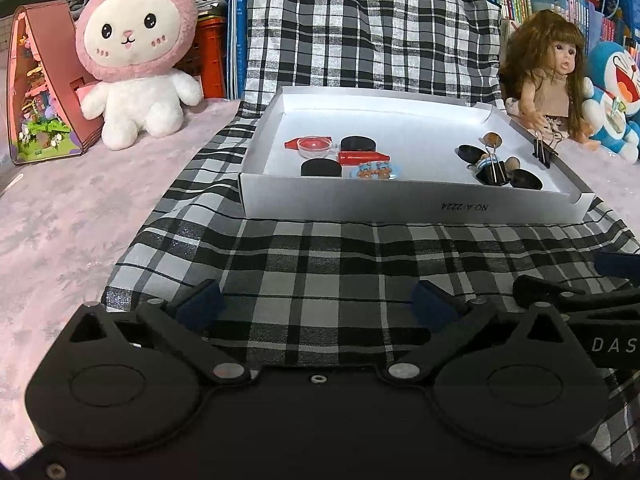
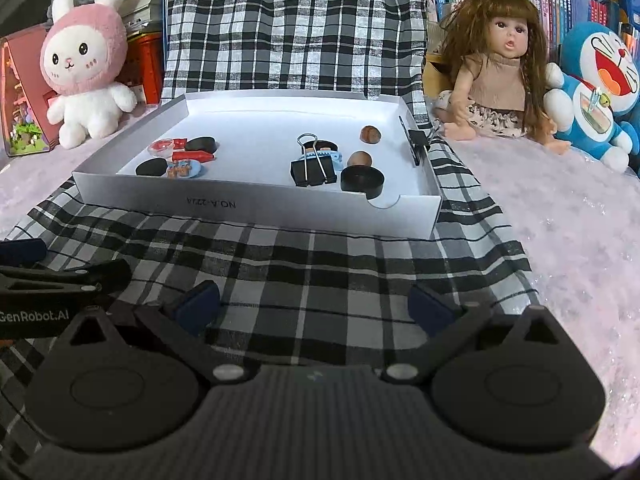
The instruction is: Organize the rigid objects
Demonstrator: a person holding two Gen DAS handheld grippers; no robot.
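Both tools hang released over the checked cloth [image 1: 304, 256], nothing between their pads: the left tool [image 1: 316, 304] spread wide, the right tool [image 2: 314, 306] likewise. Just beyond them sits the white box [image 2: 256, 210], holding black discs, red pieces and a binder clip [image 2: 314, 164].

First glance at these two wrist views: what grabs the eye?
The white shallow box on the plaid cloth, centre, with small items clustered at its left and right ends. Flanking it: a pink bunny plush at left, a long-haired doll at right. Both grippers sit open and empty in front.
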